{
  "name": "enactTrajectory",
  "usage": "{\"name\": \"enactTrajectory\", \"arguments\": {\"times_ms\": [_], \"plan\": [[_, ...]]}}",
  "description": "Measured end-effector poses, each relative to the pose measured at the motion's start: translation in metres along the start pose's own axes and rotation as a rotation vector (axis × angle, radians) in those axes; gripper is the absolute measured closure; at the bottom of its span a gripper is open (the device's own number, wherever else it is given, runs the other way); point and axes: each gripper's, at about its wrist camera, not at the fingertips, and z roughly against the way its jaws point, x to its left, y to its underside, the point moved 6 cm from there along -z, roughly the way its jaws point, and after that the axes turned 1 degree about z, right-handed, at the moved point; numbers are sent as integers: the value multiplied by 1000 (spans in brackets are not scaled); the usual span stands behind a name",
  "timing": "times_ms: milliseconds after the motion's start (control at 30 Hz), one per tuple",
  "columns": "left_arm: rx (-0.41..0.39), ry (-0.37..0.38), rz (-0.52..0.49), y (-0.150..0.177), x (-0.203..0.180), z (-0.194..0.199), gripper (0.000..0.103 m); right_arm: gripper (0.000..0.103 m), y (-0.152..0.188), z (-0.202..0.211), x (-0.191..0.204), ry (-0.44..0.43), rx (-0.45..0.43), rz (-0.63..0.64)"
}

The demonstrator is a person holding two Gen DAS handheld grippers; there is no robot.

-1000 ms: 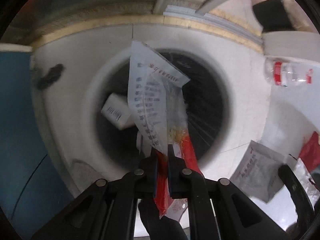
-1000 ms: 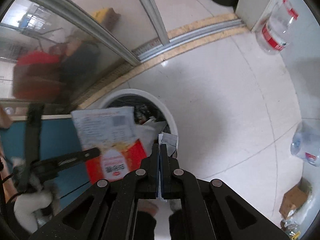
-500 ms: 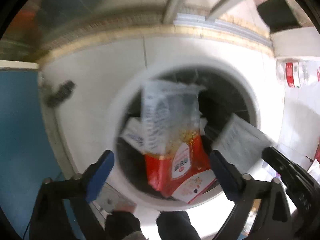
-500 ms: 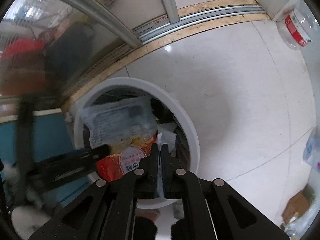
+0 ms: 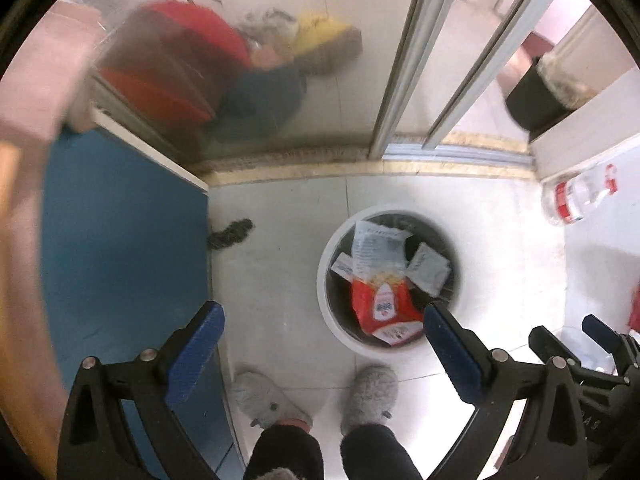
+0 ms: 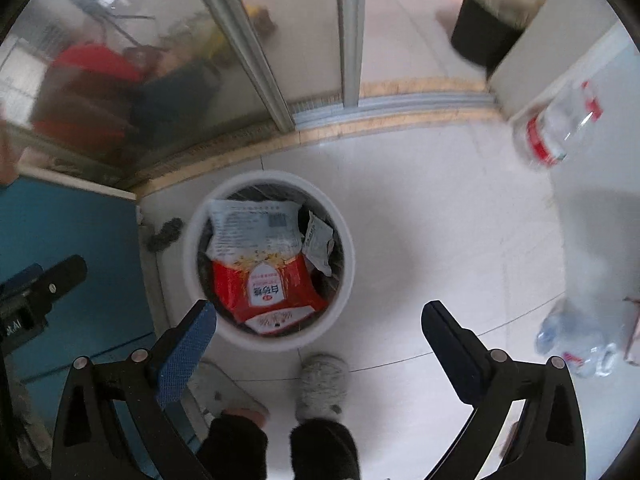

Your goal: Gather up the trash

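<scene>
- The left gripper [image 5: 320,316] hangs above the floor with its blue-padded fingers [image 5: 196,354] spread wide apart and nothing between them.
- The right gripper [image 6: 318,318] is the same: jaws wide apart, holding nothing, up over the bin.
- The round white plastic waste bin [image 6: 347,256] stands on the pale tiled floor [image 6: 440,220], just in front of the person's grey fuzzy slippers [image 6: 322,384].
- Inside the bin lies the red-and-white printed snack bag [image 6: 260,264], face up, its white end toward the glass door.
- A small white printed sachet [image 6: 318,242] lies beside the bag, against the bin's right wall; the left view also shows a small white packet [image 5: 343,267] tucked at the bag's left edge.
- A clear plastic bottle with a red label [image 6: 556,128] lies on a white surface off to the right, well apart from the bin.
- Another clear bottle [image 6: 576,338] sits lower right, near a cardboard piece.
- A dark fuzzy scrap [image 5: 232,232] lies on the floor beside the blue panel [image 5: 120,240].
</scene>
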Motion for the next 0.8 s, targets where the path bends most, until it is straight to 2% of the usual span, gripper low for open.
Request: {"name": "enactTrajectory", "arguments": {"times_ms": [167,367,633,800], "plan": [[-78,11,14,18,2,94,1,0,17,113,8,31,-119,40],[-168,63,16,46,8,211,1,0,50,242,12,36,-230,40],[-287,112,-43,102,23,351,1,0,124,405,28,25,-351,-17],[-340,163,-62,134,32,414,1,0,176,490,34,7,-418,-37]]}}
